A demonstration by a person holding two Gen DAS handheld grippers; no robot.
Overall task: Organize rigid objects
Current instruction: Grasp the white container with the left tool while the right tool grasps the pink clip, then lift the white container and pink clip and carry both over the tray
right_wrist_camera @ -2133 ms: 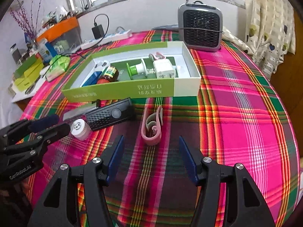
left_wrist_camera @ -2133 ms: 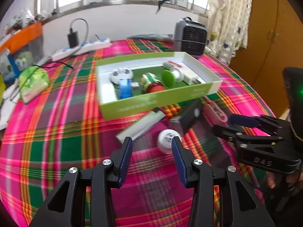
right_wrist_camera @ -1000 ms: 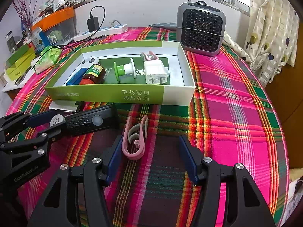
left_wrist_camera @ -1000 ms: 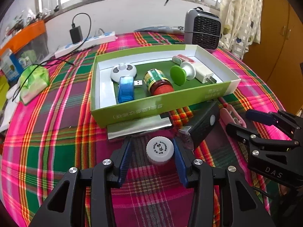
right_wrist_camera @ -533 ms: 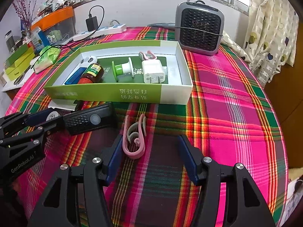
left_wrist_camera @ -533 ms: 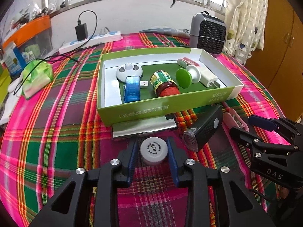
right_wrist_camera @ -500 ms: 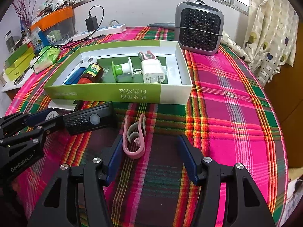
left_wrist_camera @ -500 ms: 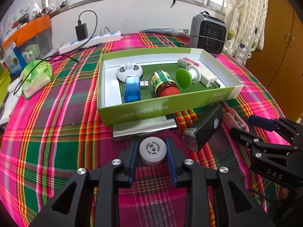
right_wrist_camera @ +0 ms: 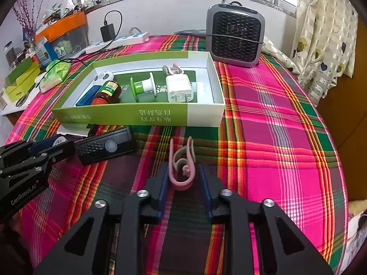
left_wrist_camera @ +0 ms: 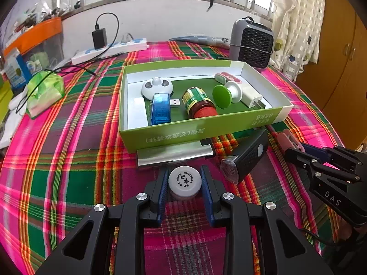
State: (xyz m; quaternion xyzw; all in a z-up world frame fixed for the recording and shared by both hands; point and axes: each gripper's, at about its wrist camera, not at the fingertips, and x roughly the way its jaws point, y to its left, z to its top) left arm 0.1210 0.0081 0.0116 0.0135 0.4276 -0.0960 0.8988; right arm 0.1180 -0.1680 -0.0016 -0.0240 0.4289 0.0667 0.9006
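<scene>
White bottle cap (left_wrist_camera: 184, 180) sits pinched between the left gripper's (left_wrist_camera: 184, 183) blue pads on the plaid tablecloth (left_wrist_camera: 68, 160). Beside it, the right gripper (right_wrist_camera: 182, 178) has just closed on the pink clip (right_wrist_camera: 181, 167). Beyond lie a black light (left_wrist_camera: 246, 158), a silver bar (left_wrist_camera: 174, 153), then the green box (left_wrist_camera: 201, 130) of small items.

A crowded counter (left_wrist_camera: 75, 142) under its pink-and-green plaid cloth

We see a green box (left_wrist_camera: 183, 135) at centre, a silver case (left_wrist_camera: 174, 153), white-capped bottle (left_wrist_camera: 184, 181), black light (left_wrist_camera: 246, 158) and pink clip (right_wrist_camera: 182, 162) in front of it, with a grey heater (right_wrist_camera: 234, 36), power strip (left_wrist_camera: 110, 49) and green packet (left_wrist_camera: 44, 91) farther back.
</scene>
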